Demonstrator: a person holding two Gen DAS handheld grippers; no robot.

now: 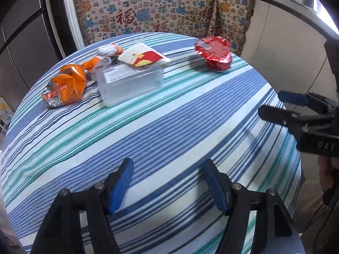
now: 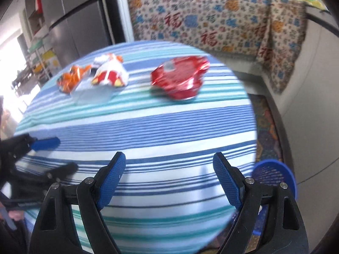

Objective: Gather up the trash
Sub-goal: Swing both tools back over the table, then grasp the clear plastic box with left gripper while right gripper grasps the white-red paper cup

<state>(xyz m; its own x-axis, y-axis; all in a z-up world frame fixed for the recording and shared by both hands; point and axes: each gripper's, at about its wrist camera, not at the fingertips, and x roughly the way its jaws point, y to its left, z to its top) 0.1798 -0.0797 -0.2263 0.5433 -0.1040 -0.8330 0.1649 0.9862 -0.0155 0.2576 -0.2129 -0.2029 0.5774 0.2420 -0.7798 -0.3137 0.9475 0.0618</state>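
Trash lies at the far side of a round table with a striped cloth [image 1: 169, 131]. A crumpled orange wrapper [image 1: 65, 84] is at the far left, next to a clear plastic box [image 1: 129, 82] with a white and red wrapper [image 1: 144, 57] on top. A smaller orange and white wrapper [image 1: 109, 49] lies behind them. A red foil package [image 1: 214, 53] sits apart at the far right, also in the right wrist view [image 2: 180, 77]. My left gripper [image 1: 168, 165] is open and empty above the near side of the cloth. My right gripper [image 2: 169, 158] is open and empty, also above the near side.
A blue mesh basket [image 2: 275, 175] stands on the floor past the table's right edge. A patterned cloth [image 1: 161, 6] covers furniture behind the table. A grey fridge [image 2: 74, 19] stands at the back left. The right gripper shows at the right edge of the left wrist view [image 1: 273, 105].
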